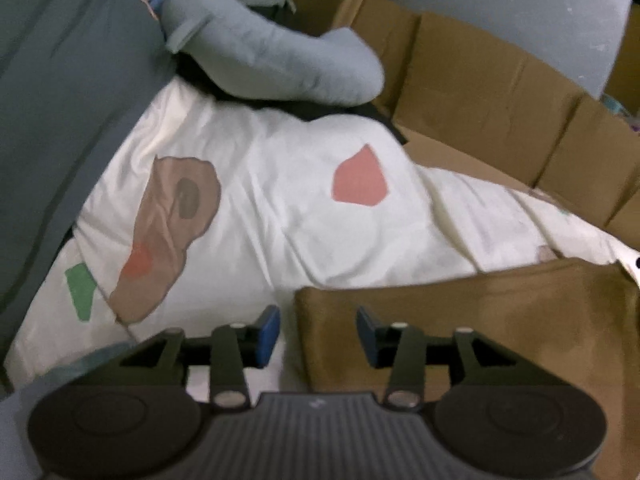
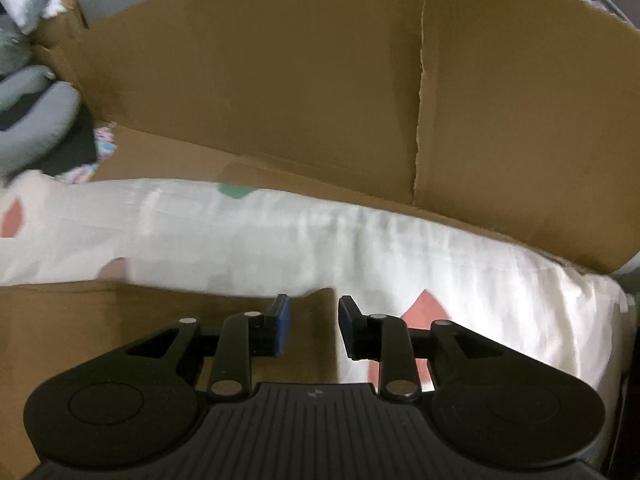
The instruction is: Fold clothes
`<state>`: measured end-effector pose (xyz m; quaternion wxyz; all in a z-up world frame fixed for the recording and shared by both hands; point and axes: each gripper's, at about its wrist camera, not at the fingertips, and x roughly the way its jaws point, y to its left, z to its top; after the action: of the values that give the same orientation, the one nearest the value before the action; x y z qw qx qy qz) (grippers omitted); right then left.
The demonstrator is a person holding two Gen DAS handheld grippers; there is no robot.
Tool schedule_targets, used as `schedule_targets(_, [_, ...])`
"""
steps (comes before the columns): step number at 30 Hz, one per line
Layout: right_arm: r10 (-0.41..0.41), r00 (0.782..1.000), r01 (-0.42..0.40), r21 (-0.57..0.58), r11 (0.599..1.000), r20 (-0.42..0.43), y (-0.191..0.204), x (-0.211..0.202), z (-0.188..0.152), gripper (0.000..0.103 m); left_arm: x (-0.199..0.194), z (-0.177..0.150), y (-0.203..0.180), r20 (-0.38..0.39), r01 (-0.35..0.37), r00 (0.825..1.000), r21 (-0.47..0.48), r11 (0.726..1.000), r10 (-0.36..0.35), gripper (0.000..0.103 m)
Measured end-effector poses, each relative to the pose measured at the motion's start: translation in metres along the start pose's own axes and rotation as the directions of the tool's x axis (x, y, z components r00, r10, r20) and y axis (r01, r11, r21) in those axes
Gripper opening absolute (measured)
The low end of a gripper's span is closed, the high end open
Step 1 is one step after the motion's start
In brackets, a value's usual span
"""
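White patterned cloth (image 1: 260,184) lies spread and rumpled across the cardboard box (image 2: 280,92), no neat fold visible. Left tongs (image 1: 318,334) and right tongs (image 2: 314,326) both released, empty, hovering at its near edge. Grey garment (image 1: 264,52) bunched at far left. Folding looks barely begun.

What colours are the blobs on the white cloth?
The white cloth has pink, brown and green patches, best seen in the left wrist view.

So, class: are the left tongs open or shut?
Open: the left tongs show a clear gap between their blue pads, holding nothing.
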<state>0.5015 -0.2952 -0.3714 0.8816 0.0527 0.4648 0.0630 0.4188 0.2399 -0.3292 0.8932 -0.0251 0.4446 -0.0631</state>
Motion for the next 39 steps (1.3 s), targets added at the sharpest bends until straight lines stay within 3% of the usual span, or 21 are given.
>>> schedule_targets(12, [0.091,0.995,-0.09,0.03,0.995,-0.03,-0.005,-0.059,-0.061,0.029,-0.066,-0.077,-0.016,-0.031,0.013,0.999,-0.035,0.999,-0.015,0.046])
schedule_targets(20, [0.096,0.993,-0.098,-0.027,0.995,-0.063,0.013,-0.078,-0.119,0.029,-0.092,-0.133,-0.037,0.001,0.005,1.0,-0.066,0.998,-0.004,0.043])
schedule_targets(25, [0.104,0.992,-0.11,-0.084,0.99,-0.07,0.028,-0.085,-0.151,0.029,-0.09,-0.163,-0.055,-0.04,0.029,0.999,-0.048,0.998,-0.031,0.043])
schedule_targets(28, [0.084,0.992,-0.096,-0.128,0.987,-0.094,0.032,-0.083,-0.17,0.029,-0.085,-0.181,-0.054,-0.085,-0.001,0.996,-0.047,0.999,-0.003,0.043])
schedule_targets(32, [0.045,0.991,-0.064,-0.152,0.986,-0.125,0.019,-0.086,-0.193,0.031,-0.088,-0.201,-0.042,-0.125,-0.06,0.991,-0.036,0.998,0.055,0.031])
schedule_targets(34, [0.03,0.99,-0.052,-0.159,0.986,-0.136,0.012,-0.091,-0.202,0.031,-0.09,-0.209,-0.034,-0.154,-0.097,0.984,-0.041,0.994,0.09,0.041])
schedule_targets(39, [-0.009,0.988,-0.019,-0.18,0.983,-0.155,0.004,-0.109,-0.215,0.03,-0.11,-0.219,-0.018,-0.168,-0.127,0.98,-0.093,0.987,0.11,0.041])
